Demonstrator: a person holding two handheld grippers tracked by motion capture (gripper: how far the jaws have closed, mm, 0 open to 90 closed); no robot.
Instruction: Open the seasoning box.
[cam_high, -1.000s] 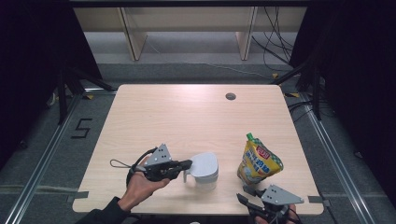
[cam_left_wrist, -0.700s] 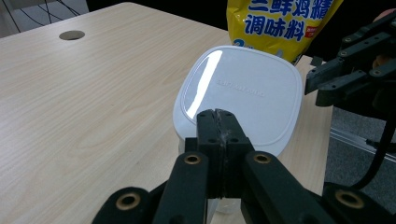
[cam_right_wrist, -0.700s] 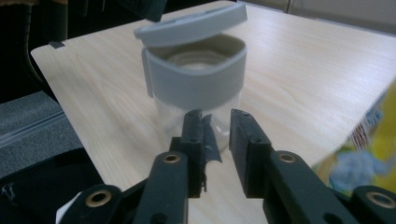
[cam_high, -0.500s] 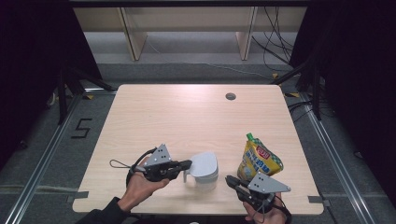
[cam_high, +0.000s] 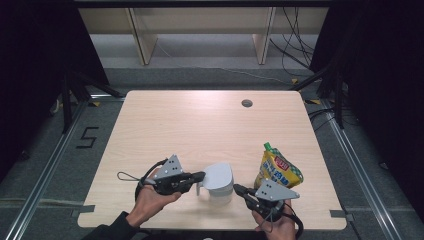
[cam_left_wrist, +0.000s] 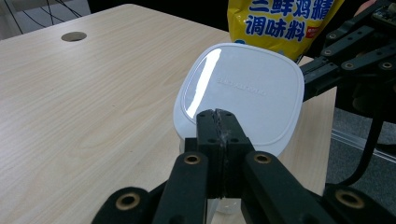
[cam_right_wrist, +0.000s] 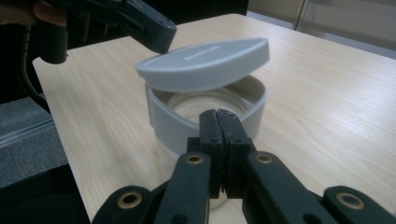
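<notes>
Jaws pressed together on both sides, the left gripper (cam_high: 199, 176) tips up the white rounded-square lid (cam_high: 219, 175) of the white plastic container (cam_right_wrist: 205, 116) near the table's front edge, while the right gripper (cam_high: 237, 189), just closed with nothing between its jaws, touches its rim.

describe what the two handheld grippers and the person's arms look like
Both the left gripper and the right gripper are black linkage frames with brass-coloured pivot pins and two flat black jaws. Each carries a grey three-cornered plate on top and trails a thin black cable. A dark sleeve covers the left forearm.

Container (cam_high: 219, 187) between both grippers, pouch (cam_high: 279, 169) right of it, on table (cam_high: 200, 125)
</notes>
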